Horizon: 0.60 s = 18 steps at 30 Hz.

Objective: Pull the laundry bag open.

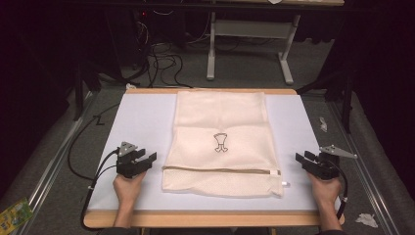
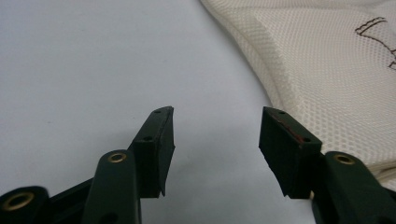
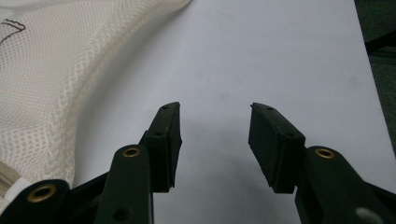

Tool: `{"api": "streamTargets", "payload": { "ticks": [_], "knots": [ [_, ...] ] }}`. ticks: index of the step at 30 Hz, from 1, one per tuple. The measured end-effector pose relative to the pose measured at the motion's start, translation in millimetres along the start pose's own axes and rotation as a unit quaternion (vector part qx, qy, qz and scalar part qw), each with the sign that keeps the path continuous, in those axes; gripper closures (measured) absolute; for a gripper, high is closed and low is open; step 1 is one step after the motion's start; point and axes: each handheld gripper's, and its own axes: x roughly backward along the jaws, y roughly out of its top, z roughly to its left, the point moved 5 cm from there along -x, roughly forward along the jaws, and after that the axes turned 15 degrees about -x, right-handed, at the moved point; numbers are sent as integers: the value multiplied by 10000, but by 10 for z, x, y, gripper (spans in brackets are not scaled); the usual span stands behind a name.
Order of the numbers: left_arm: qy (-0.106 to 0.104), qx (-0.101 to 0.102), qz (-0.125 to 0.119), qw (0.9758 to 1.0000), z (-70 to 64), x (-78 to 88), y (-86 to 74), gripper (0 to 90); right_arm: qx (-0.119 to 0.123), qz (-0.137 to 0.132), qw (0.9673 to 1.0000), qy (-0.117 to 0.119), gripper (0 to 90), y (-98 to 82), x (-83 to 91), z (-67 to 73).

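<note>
A cream mesh laundry bag [image 1: 221, 142] lies flat in the middle of the white table top [image 1: 142, 117], with a small dark logo [image 1: 220, 142] at its centre and a zipper [image 1: 220, 169] running along its near edge. My left gripper [image 1: 150, 157] rests on the table just left of the bag's near left corner, open and empty. My right gripper [image 1: 299, 158] sits to the right of the bag's near right corner, also open and empty. In the left gripper view the mesh bag [image 2: 327, 70] lies right of the gripper [image 2: 217, 126]. In the right gripper view the bag [image 3: 51, 79] lies left of the gripper [image 3: 215, 123].
A wooden rim [image 1: 210, 219] edges the table. Cables [image 1: 161, 63] and a grey table frame [image 1: 249, 44] stand on the floor beyond the far edge. A colourful packet [image 1: 13, 211] lies on the floor at the near left, and crumpled paper [image 1: 366, 220] at the near right.
</note>
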Motion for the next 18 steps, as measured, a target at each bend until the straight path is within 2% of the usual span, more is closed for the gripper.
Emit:
{"api": "streamTargets", "payload": {
  "ticks": [10, 14, 18],
  "knots": [
    [117, 10, 23, 9999, -3, -54, -18, 446, 68, 9, 9999, -148, 535, -22, -31, 3],
    [179, -11, 27, 9998, -9, -59, -26, 432, 191, 10, 9995, -244, 530, -38, -36, 26],
    [272, -145, -27, 9995, -29, -41, -26, 423, 258, -34, 9992, -295, 519, -43, -33, 27]
  ]
}}
